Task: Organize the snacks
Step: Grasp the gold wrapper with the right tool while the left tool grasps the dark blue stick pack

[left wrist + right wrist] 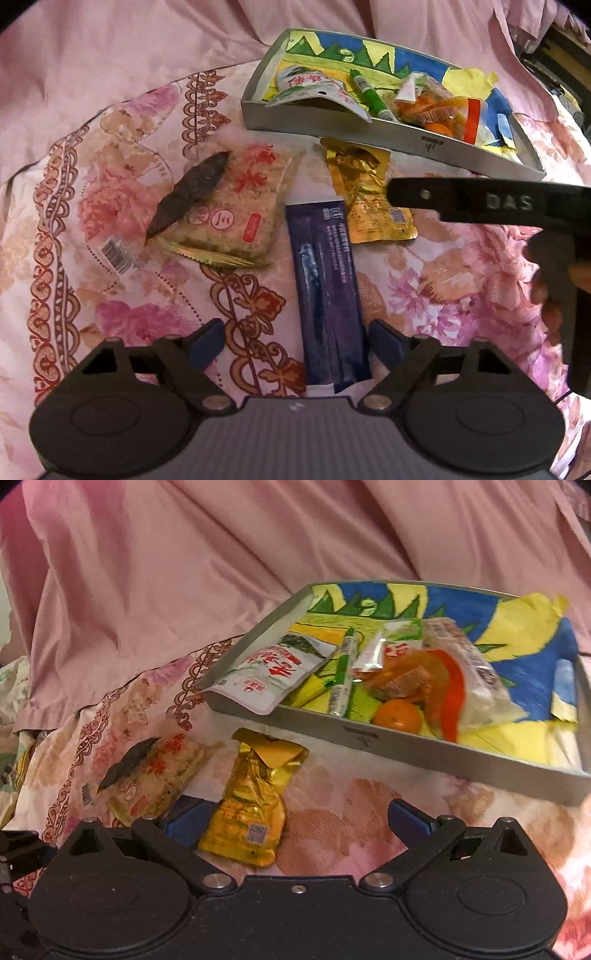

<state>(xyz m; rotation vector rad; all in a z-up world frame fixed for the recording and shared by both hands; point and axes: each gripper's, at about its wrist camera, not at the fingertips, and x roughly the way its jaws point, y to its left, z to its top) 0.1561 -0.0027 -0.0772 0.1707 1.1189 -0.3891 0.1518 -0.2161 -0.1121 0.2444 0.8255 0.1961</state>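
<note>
My left gripper [297, 341] has its two blue fingers [207, 338] spread wide apart. A long dark blue packet [325, 291] lies flat between them, closer to the right finger. I cannot tell if that finger touches it, and nothing is squeezed. My left gripper points down at the bed.

Just past my left fingers, up and to the left, sits a clear bag of rice cake [236, 206] with red writing. A dark brown strip [188, 195] lies across its left corner. Up and to the right of the blue packet is a crinkly gold packet [369, 192], with one end touching the blue packet's top.

My right gripper [299, 821] is wide open too, and it holds nothing. The gold packet [247, 812] lies right by my right gripper's left finger [184, 821]. The rice cake bag [155, 775] is farther left.

Past the gold packet is the grey tray [369, 738], tilted on the cloth. It has a bright blue, yellow and green paper [469, 609] inside. In the tray are a white pouch [273, 672] hanging over the near rim, a green tube [343, 672], an orange [397, 714], and a clear bag with orange bits [443, 679].

Everything rests on a flowery pink bedspread [122, 295]. A plain pink sheet [184, 572] is bunched up behind the tray.
</note>
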